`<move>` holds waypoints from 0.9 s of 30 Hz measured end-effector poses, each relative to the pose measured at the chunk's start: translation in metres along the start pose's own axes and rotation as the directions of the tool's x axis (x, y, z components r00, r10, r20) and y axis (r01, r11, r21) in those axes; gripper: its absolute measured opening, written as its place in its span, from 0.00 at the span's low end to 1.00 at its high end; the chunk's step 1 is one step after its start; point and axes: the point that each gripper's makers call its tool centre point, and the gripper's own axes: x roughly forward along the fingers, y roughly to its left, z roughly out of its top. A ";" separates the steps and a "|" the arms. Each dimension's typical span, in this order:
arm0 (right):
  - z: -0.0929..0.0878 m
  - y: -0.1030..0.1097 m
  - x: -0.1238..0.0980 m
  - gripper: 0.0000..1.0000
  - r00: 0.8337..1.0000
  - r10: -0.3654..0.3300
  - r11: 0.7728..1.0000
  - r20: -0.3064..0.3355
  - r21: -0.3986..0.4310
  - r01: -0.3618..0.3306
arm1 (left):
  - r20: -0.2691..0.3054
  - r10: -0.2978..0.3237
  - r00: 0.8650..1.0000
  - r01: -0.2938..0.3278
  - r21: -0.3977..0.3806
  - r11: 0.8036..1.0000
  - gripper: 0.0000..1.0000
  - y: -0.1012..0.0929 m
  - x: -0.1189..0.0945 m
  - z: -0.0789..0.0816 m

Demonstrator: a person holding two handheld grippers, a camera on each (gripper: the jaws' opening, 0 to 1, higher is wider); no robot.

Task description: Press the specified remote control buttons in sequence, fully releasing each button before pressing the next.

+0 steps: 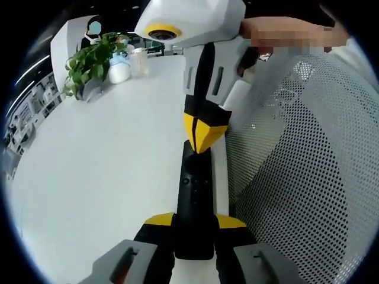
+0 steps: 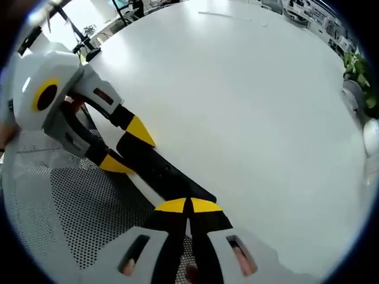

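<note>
A long black remote [image 1: 193, 195] lies along the edge of the white table [image 1: 106, 165]. My left gripper [image 1: 195, 221] is shut on its near end, one yellow-tipped jaw on each long side. My right gripper [image 1: 205, 135] comes down from the top of the left gripper view, jaws together, its yellow tip resting on the remote's far end. In the right gripper view my right gripper [image 2: 189, 206] is shut with nothing between its jaws and its tip sits on the remote [image 2: 163, 174]. The left gripper [image 2: 128, 148] clamps the other end. The buttons under the tip are hidden.
A white mesh chair back [image 1: 296, 177] stands close against the table edge beside the remote, also seen as mesh [image 2: 71, 201]. A potted plant [image 1: 89, 65] and white jars [image 1: 121, 71] stand at the far end of the table. A tripod [image 2: 77, 35] stands beyond the table.
</note>
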 end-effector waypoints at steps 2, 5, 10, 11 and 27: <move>0.000 0.001 0.000 0.00 1.000 -0.022 0.998 -0.013 -0.057 0.021 | 0.001 0.000 1.000 0.000 -0.001 1.000 0.24 0.000 0.000 0.000; 0.001 0.002 0.001 0.00 1.000 -0.025 0.995 -0.007 -0.092 0.024 | 0.003 0.000 1.000 0.000 -0.001 1.000 0.24 0.000 0.000 0.000; 0.001 0.000 0.000 0.00 1.000 -0.015 0.999 -0.009 -0.049 0.015 | 0.006 0.001 1.000 -0.001 -0.004 1.000 0.24 0.000 0.000 0.000; 0.001 0.000 0.000 0.00 1.000 -0.012 0.999 -0.010 -0.041 0.011 | 0.007 0.001 1.000 -0.001 -0.005 1.000 0.24 0.000 0.000 0.000; 0.003 0.006 0.001 0.00 1.000 -0.003 0.995 -0.010 -0.097 0.002 | 0.010 -0.002 1.000 0.002 -0.009 1.000 0.24 0.000 0.000 0.000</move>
